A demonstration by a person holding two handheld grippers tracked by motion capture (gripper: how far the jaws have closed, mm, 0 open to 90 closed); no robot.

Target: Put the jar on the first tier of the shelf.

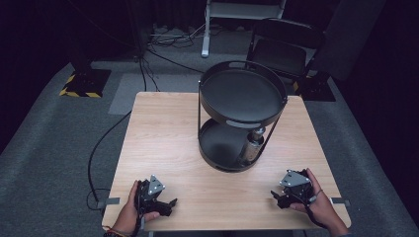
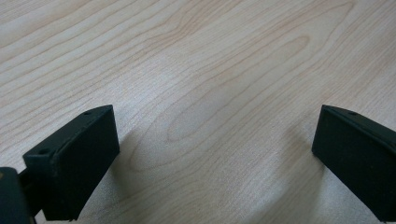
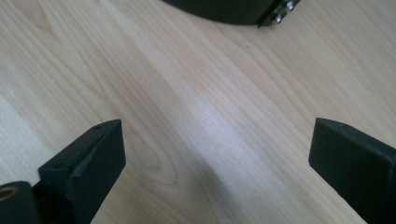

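On the far right half of the tabletop [image 1: 163, 133] a black two-tier tray stand [image 1: 241, 116] shelters a glass bottle [image 1: 251, 147] upright on its lower tray, likely slippery and breakable, best gripped around the body past the slanted side bar, while left claw [image 1: 170, 202] and right claw [image 1: 274, 193] rest spread, empty, near the front edge.

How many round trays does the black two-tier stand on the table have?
2. The black round metal upper tray sits at the top of the stand; the black round lower tray rests on the light wooden table, carrying a bottle.
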